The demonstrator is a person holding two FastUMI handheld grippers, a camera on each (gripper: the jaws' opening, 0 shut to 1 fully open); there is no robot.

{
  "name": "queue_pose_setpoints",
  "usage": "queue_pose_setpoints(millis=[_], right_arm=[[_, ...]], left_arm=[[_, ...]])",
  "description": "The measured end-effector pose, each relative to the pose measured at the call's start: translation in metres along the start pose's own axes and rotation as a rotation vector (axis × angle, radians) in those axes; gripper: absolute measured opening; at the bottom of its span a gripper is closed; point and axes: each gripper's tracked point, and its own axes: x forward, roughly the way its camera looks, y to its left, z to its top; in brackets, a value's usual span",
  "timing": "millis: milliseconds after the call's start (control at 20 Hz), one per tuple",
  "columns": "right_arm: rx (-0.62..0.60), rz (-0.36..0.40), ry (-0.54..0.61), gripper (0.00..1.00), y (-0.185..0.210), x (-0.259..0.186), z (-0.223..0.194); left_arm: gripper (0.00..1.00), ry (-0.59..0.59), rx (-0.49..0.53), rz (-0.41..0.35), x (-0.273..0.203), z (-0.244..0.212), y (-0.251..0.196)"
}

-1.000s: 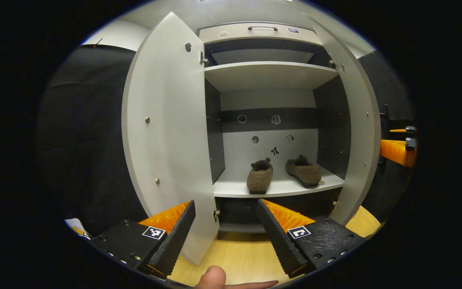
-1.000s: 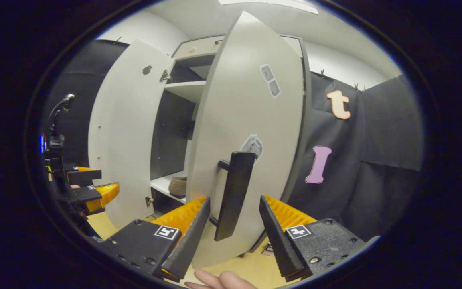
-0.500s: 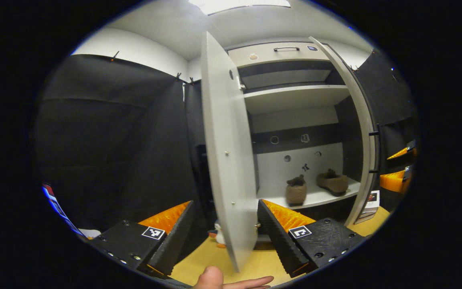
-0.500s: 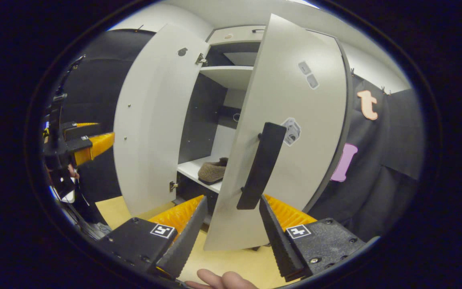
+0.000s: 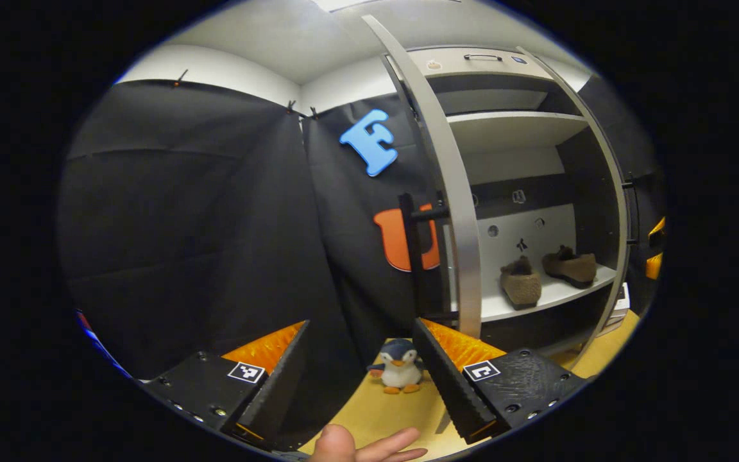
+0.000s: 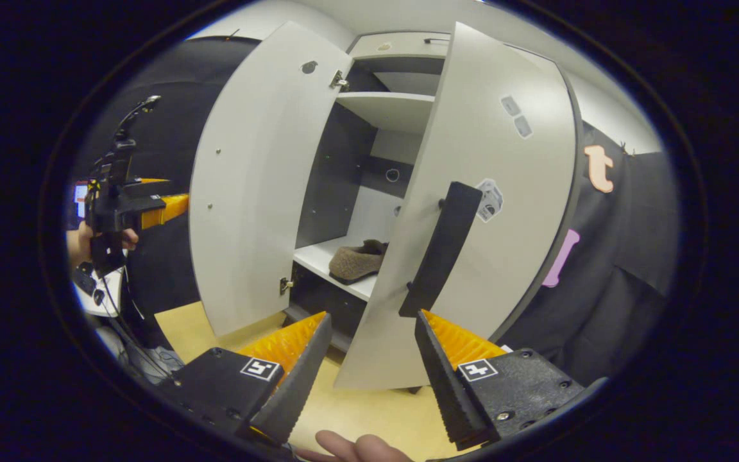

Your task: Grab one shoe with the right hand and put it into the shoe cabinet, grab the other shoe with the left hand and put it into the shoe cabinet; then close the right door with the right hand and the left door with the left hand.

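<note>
Left gripper view looks along the left tool, whose ribbed, wedge-shaped fingers stand wide apart with nothing between them. Beyond them the left door of the shoe cabinet shows nearly edge-on, a smooth pale panel with a dark bar handle on its outer face. On the lower shelf sit two brown fuzzy shoes: the nearer shoe lies with its long axis running front to back, while the farther shoe is turned at an angle; which end is the toe is hard to make out. A small plush penguin stands on the yellow wooden floor between the fingers. A fingertip is cut off at the bottom edge.

Right gripper view has the right tool likewise spread wide and holding nothing, close before the right door, which stands partly open with its flat black handle just above the finger gap. This door hides most of the shelf; one shoe peeks out. Far left, a hand holds the other tool; its jaws are too small to judge there.
</note>
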Motion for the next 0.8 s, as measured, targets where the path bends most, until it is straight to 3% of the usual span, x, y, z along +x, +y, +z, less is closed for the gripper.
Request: queue_pose_setpoints(millis=[50, 100, 200, 550, 650, 800], right_arm=[[0.001, -0.006, 0.007, 0.87, -0.002, -0.001, -0.002], [0.008, -0.012, 0.013, 0.87, -0.002, -0.001, -0.004], [0.023, -0.017, 0.024, 0.87, -0.003, -0.001, -0.007], [0.048, -0.124, -0.04, 0.87, -0.03, -0.003, 0.008], [0.079, -0.17, -0.056, 0.87, -0.043, -0.008, 0.007], [0.152, -0.264, -0.09, 0.87, -0.064, -0.018, 0.007]], left_arm=[[0.96, -0.021, 0.015, -0.003, 0.003, 0.005, -0.003], [0.88, -0.035, 0.035, -0.008, 0.005, 0.005, -0.005], [0.86, -0.021, 0.045, -0.043, 0.003, 0.004, -0.019], [0.86, -0.128, 0.144, -0.274, -0.005, 0.025, -0.146], [0.86, -0.123, 0.101, -0.356, -0.009, 0.027, -0.186], [0.96, -0.111, 0.001, -0.405, -0.015, 0.036, -0.212]])
